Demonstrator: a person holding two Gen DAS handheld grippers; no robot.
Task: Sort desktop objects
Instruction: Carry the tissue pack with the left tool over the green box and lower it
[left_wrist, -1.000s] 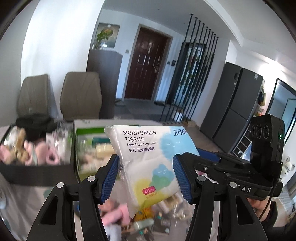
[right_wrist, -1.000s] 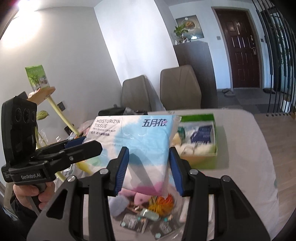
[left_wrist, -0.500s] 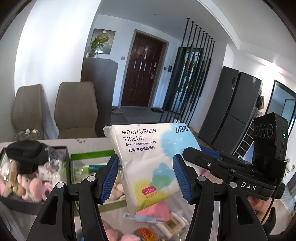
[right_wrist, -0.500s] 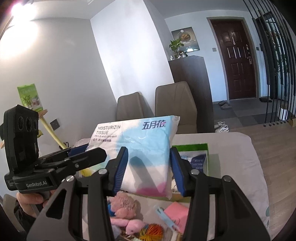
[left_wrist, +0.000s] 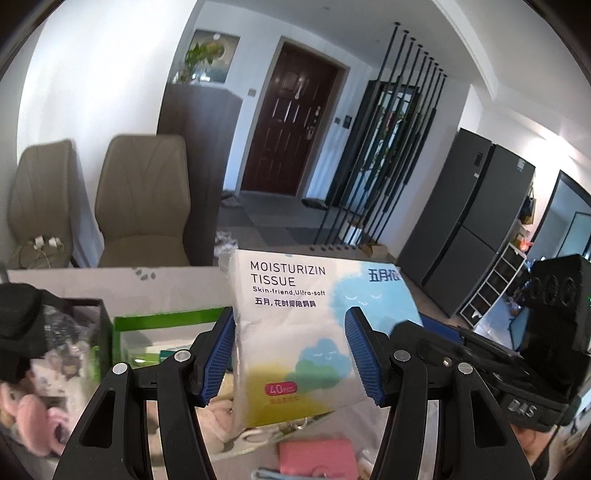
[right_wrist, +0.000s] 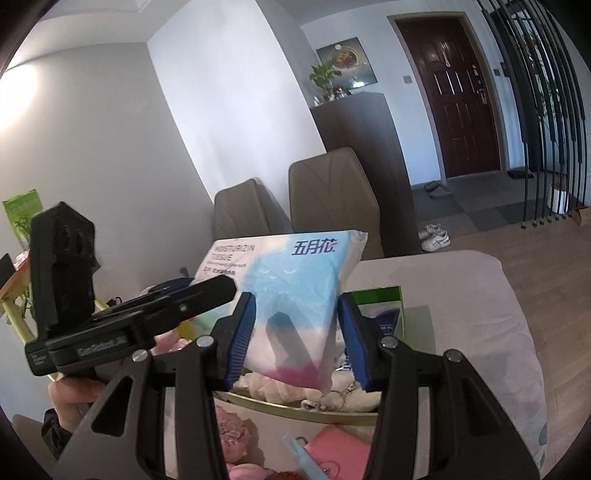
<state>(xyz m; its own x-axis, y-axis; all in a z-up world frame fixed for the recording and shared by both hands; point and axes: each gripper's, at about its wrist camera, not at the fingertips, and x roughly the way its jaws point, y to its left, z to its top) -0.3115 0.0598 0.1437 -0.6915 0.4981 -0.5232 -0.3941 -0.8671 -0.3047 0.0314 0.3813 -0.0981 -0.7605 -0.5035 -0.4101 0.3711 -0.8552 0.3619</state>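
The left gripper and right gripper are both clamped on one tissue pack, held above the table; the green box lies ahead, below, nearer the left gripper.

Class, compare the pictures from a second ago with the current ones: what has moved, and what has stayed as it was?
Both grippers have carried the tissue pack back from the boxes: the green box and the black bin now sit lower and to the left in the left wrist view, and the chairs and door show larger. Unchanged: the left gripper and the right gripper each stay clamped on the pack; nothing was let go.
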